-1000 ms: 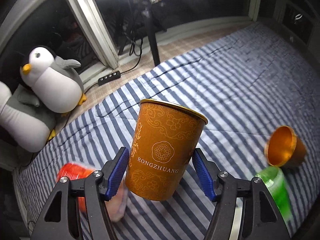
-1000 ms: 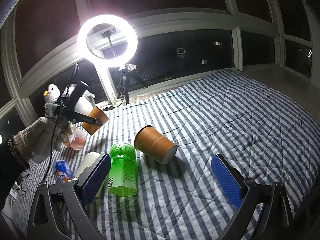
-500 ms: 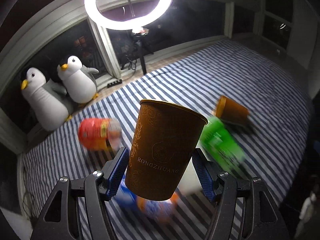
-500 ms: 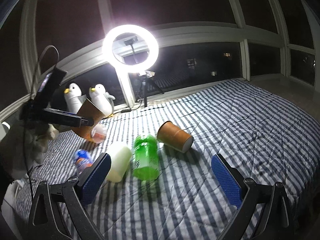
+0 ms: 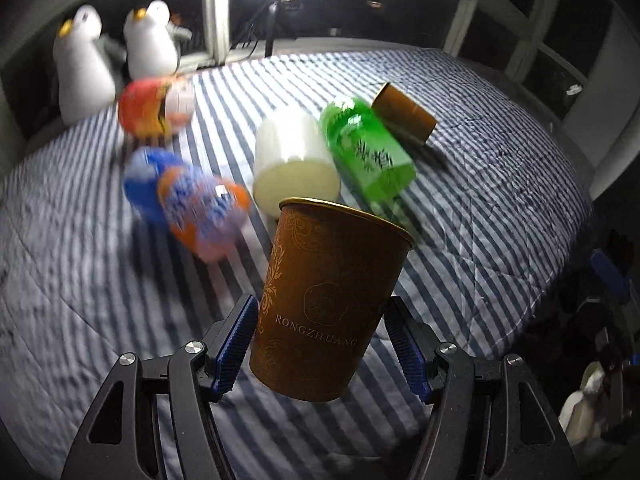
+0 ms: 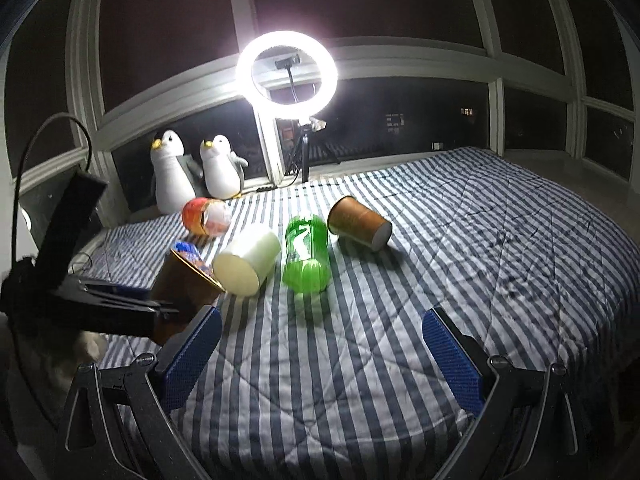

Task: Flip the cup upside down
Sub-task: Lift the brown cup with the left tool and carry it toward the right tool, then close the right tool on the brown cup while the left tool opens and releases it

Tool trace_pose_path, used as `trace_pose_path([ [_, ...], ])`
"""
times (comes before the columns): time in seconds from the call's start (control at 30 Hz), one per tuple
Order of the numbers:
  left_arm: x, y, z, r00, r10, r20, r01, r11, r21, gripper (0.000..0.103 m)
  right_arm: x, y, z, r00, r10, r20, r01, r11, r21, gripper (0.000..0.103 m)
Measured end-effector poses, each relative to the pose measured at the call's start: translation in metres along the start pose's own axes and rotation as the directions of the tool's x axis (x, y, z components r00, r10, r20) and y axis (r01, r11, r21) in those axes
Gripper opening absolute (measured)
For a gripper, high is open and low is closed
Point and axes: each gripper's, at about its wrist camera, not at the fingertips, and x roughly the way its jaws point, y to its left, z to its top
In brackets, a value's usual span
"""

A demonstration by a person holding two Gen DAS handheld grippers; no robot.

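My left gripper is shut on a brown paper cup printed "RONGZHUANG", held in the air above the striped bed with its gold rim pointing forward and up. In the right wrist view the same cup shows at the left in the left gripper, tilted with its rim toward the right. My right gripper is open and empty above the near part of the bed. A second brown cup lies on its side farther back.
On the blue-and-white striped bed lie a green bottle, a white cylinder, a blue-orange can and a red-orange container. Two penguin plush toys and a ring light stand at the window.
My left gripper has swung down and toward the near left with the cup, so the view now looks down on the bed's objects. The right gripper has stayed open and has turned left.
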Motion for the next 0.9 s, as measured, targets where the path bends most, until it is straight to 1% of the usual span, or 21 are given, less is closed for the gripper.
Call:
trace_pose_path([
  [0.1, 0.012, 0.001, -0.001, 1.0, 0.014, 0.003, -0.014, 1.0, -0.023, 0.069, 0.001, 0.0, -0.008, 1.0, 0.001, -0.013, -0.001, 1.0, -0.002, 0.099],
  [0.27, 0.027, -0.003, -0.003, 1.0, -0.025, -0.006, 0.025, 0.997, -0.073, 0.07, 0.001, -0.003, -0.014, 1.0, -0.004, -0.023, 0.004, 1.0, -0.008, 0.099],
  [0.37, 0.032, -0.004, 0.0, 0.999, -0.035, -0.002, 0.035, 0.996, -0.076, 0.071, 0.002, -0.006, -0.017, 1.0, -0.005, -0.03, 0.005, 1.0, -0.003, 0.099],
  [0.4, 0.032, -0.005, 0.001, 0.999, -0.033, -0.003, 0.033, 0.997, -0.072, 0.072, 0.002, -0.006, -0.018, 1.0, -0.006, -0.03, 0.006, 1.0, -0.003, 0.099],
  [0.43, 0.032, -0.005, 0.001, 0.999, -0.032, -0.003, 0.032, 0.997, -0.073, 0.079, 0.001, -0.007, -0.019, 1.0, -0.006, -0.029, 0.006, 1.0, -0.003, 0.099],
  [0.5, 0.029, -0.002, 0.002, 0.999, -0.037, 0.008, 0.037, 0.996, -0.085, 0.085, 0.001, -0.006, -0.019, 1.0, -0.006, -0.031, 0.006, 1.0, -0.002, 0.099],
  [0.6, 0.013, 0.004, -0.003, 0.999, -0.034, 0.035, 0.038, 0.995, -0.093, 0.085, 0.001, -0.002, -0.022, 0.999, 0.005, -0.035, -0.005, 1.0, 0.003, 0.099],
  [0.7, -0.012, 0.015, -0.013, 0.995, 0.0, 0.098, 0.012, 0.993, -0.114, 0.085, 0.003, 0.006, -0.027, 0.999, 0.025, -0.043, -0.024, 1.0, 0.013, 0.099],
  [0.77, -0.036, 0.027, -0.024, 0.987, 0.033, 0.156, -0.011, 0.99, -0.139, 0.085, 0.005, 0.015, -0.029, 0.998, 0.043, -0.044, -0.042, 0.999, 0.021, 0.099],
  [0.83, -0.06, 0.041, -0.04, 0.974, 0.077, 0.212, -0.039, 0.984, -0.176, 0.087, 0.007, 0.026, -0.032, 0.997, 0.06, -0.049, -0.059, 0.998, 0.022, 0.099],
  [0.9, -0.079, 0.054, -0.054, 0.962, 0.116, 0.248, -0.066, 0.977, -0.202, 0.087, 0.011, 0.043, -0.036, 0.996, 0.072, -0.055, -0.071, 0.997, 0.021, 0.099],
])
